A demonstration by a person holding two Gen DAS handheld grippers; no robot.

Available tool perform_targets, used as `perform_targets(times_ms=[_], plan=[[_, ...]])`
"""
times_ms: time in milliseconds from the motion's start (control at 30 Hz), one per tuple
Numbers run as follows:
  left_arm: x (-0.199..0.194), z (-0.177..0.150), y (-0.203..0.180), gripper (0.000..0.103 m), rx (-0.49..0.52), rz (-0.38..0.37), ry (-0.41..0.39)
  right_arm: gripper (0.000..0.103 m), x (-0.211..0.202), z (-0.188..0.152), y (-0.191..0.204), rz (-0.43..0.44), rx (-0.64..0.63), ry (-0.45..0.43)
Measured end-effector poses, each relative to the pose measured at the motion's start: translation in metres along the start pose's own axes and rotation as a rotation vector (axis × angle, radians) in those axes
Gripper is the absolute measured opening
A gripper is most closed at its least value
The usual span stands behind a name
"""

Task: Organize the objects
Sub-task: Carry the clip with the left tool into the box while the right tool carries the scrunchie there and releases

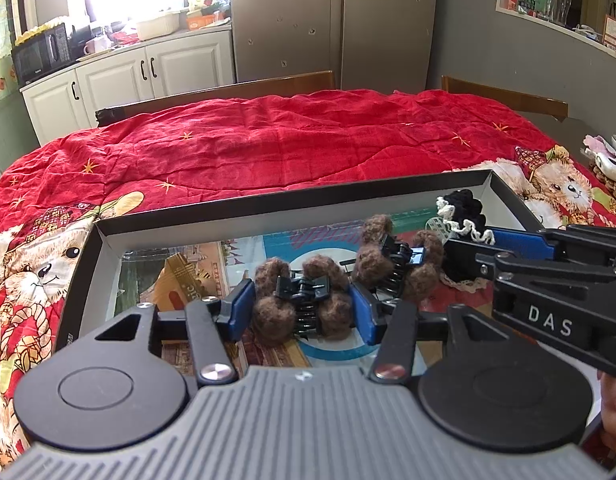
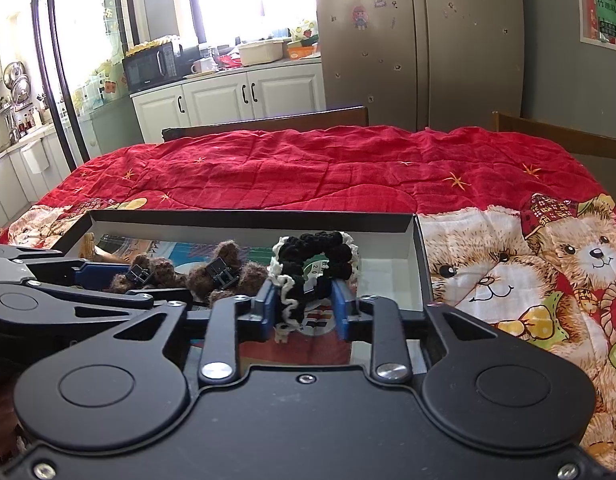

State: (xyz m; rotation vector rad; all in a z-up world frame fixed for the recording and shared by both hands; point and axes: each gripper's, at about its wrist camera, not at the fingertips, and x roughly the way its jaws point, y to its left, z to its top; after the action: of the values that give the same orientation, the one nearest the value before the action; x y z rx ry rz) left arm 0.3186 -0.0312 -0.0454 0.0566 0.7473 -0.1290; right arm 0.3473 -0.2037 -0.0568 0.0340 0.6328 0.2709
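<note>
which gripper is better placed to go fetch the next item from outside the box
Neither clearly. The left gripper straddles a brown claw clip and the right gripper a black scrunchie, both inside the box.

Across the upper half of both frames the red quilt [image 1: 292, 140] on the bench lies bare and open to a claw. The shallow box [image 1: 268, 200] at lower centre is crowded: two brown furry hair clips [image 1: 304, 300] [image 1: 395, 264] sit just beside each other mid-box, and a black scrunchie [image 2: 313, 272] fills its right end. Wooden chair backs [image 2: 268, 120] line the bench's far edge.
</note>
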Motion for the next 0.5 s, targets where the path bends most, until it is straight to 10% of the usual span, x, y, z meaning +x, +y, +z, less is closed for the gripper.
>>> perform_targets(times_ms=[500], plan=[[-0.017,0.002,0.008,0.075,-0.006,0.004,-0.037,0.037,-0.009,-0.001,0.004,-0.007,-0.024,-0.048]])
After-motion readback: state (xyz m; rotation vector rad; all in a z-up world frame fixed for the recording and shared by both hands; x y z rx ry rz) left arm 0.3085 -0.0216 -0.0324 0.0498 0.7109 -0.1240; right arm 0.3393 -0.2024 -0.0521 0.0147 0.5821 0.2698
